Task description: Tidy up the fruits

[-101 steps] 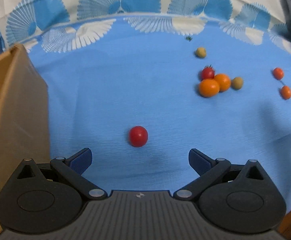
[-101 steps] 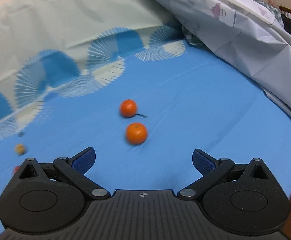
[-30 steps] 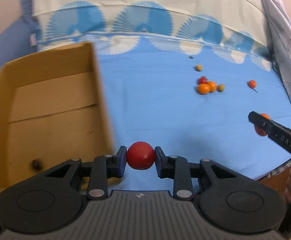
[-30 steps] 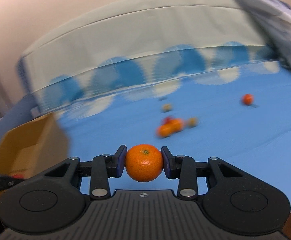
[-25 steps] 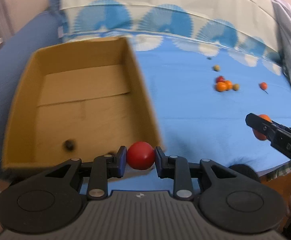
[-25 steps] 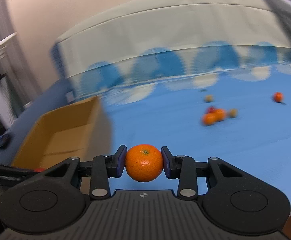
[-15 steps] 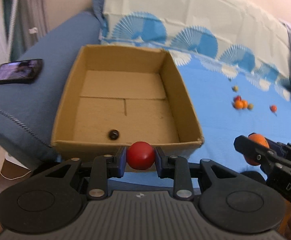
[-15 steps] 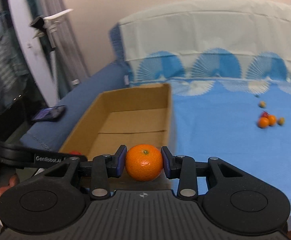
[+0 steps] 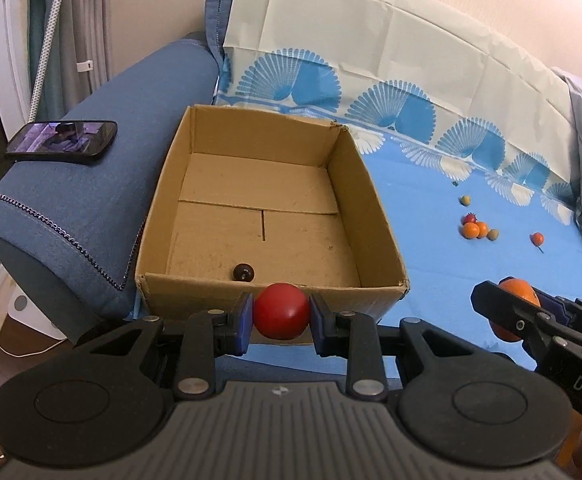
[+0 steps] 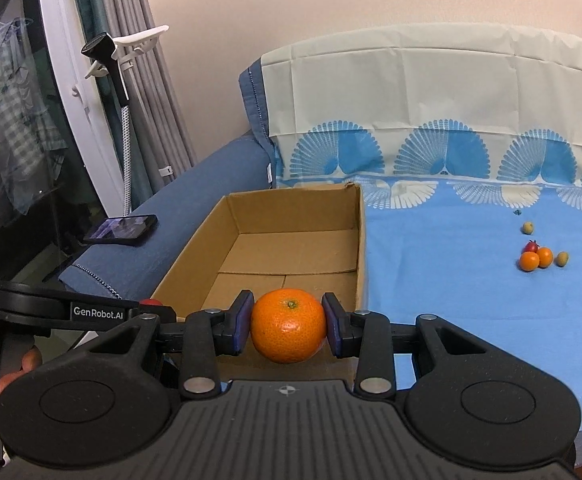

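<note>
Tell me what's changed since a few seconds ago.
Both grippers closed on fruit lying on the blue cloth: the left gripper took the red tomato, the right gripper the mandarin. Both carried them to the cardboard box. The other fruits stayed put.

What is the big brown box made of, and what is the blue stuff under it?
The box looks like plain cardboard: matte brown, with folded flaps on its floor and rough, slightly torn edges. The blue sheet under it looks like thin woven cloth, since it wrinkles softly and has printed fan shapes, though it could be a plastic-type tablecloth.
</note>
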{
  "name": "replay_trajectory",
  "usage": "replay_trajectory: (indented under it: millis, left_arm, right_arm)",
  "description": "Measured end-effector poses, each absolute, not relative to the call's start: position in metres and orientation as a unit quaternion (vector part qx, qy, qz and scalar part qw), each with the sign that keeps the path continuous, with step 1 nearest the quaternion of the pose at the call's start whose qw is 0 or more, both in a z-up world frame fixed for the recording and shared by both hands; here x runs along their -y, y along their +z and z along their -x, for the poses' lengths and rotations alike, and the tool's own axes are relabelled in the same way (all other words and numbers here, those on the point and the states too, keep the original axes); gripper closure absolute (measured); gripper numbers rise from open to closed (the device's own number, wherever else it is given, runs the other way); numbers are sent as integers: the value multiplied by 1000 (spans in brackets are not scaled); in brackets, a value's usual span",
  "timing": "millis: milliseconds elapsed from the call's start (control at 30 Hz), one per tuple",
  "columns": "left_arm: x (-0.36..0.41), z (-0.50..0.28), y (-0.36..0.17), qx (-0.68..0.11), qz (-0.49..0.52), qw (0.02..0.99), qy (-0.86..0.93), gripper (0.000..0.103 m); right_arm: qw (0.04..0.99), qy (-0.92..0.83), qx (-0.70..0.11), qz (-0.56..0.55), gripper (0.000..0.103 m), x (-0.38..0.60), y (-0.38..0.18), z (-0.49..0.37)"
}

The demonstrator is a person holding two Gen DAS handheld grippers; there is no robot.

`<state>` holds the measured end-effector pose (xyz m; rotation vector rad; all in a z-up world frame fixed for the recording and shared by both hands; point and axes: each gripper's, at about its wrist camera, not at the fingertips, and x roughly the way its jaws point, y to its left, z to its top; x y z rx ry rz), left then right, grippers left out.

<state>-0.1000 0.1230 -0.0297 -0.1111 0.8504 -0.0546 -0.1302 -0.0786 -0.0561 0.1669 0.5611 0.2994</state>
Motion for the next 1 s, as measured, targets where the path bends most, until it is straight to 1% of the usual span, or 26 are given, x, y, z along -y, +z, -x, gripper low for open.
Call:
replay_trajectory:
  millis: [567,1000]
  left_arm:
    - [-137,77,-38,-422,62,904,-6,70]
    - [-149,19,-31,-404,73,912,12,70]
  right_arm:
    - [943,145,-289,-82,64,78,-63,110]
    - [938,164,-300,-62,64,59,-73,56]
